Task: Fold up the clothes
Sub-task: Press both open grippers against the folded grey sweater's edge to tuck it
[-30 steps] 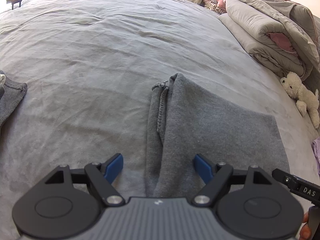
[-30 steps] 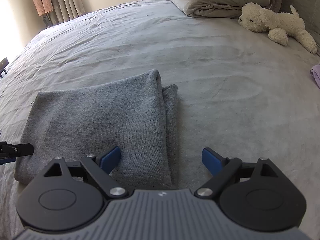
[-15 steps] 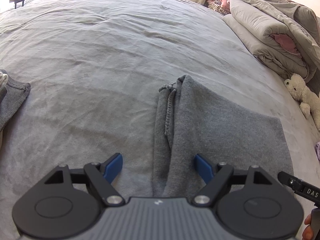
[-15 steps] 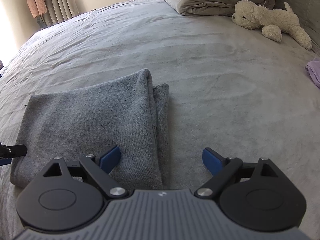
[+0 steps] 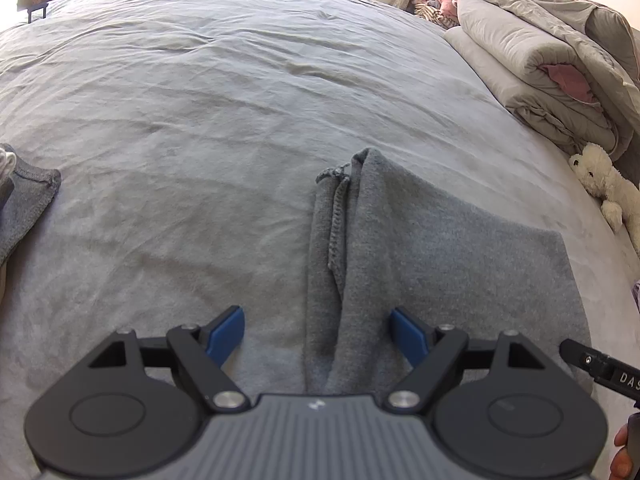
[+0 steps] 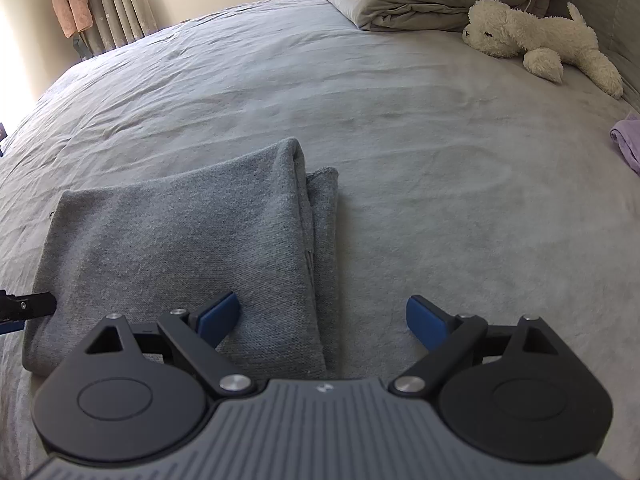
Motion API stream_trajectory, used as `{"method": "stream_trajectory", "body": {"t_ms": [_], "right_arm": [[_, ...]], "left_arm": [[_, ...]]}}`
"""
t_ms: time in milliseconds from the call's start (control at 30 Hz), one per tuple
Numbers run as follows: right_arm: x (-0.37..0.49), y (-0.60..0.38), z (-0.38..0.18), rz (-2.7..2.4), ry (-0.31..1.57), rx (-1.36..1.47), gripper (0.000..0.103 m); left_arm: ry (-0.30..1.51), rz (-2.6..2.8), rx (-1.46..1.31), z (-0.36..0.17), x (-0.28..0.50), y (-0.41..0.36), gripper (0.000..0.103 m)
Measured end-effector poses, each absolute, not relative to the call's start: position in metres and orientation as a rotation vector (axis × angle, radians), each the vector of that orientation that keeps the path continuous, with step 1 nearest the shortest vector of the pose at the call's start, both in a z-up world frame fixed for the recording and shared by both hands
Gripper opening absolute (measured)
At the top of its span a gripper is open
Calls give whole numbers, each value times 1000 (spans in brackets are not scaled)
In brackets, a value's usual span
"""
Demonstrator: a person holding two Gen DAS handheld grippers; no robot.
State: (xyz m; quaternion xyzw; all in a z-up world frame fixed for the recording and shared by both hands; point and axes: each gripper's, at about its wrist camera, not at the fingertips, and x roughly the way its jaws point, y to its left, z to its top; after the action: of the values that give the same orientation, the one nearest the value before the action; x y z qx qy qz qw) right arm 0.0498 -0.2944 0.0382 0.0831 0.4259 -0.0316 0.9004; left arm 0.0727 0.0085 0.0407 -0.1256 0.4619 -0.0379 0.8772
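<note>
A grey knit garment (image 5: 440, 256) lies folded flat on the grey bed (image 5: 200, 120). Its left edge shows stacked layers and a stitched hem. My left gripper (image 5: 318, 334) hovers open over that left edge, blue pads apart, nothing pinched. In the right wrist view the same garment (image 6: 180, 248) lies left of centre, its folded right edge running toward me. My right gripper (image 6: 324, 322) is open above that right edge; one pad is over the cloth, the other over bare bed. The tip of the other gripper (image 6: 28, 306) shows at the garment's left side.
A folded duvet (image 5: 540, 60) and a white plush toy (image 6: 540, 44) lie at the head of the bed. Another grey garment (image 5: 24, 200) sits at the left edge. A lilac cloth (image 6: 628, 140) lies at the right. Curtains (image 6: 108, 4) hang behind the bed.
Both views have shifted slightly, so the garment sits a little further right in the left view and further left in the right view. The jaws stay open and the garment lies unmoved.
</note>
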Motion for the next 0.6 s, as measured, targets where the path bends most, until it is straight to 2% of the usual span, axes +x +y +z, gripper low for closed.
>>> {"method": "stream_trajectory", "body": {"t_ms": [333, 600], "right_arm": [[49, -296, 41, -67, 869, 192, 92], [43, -296, 56, -31, 777, 223, 92]], "left_arm": [[966, -80, -269, 41, 74, 9, 81], [913, -113, -253, 53, 66, 2, 81]]}}
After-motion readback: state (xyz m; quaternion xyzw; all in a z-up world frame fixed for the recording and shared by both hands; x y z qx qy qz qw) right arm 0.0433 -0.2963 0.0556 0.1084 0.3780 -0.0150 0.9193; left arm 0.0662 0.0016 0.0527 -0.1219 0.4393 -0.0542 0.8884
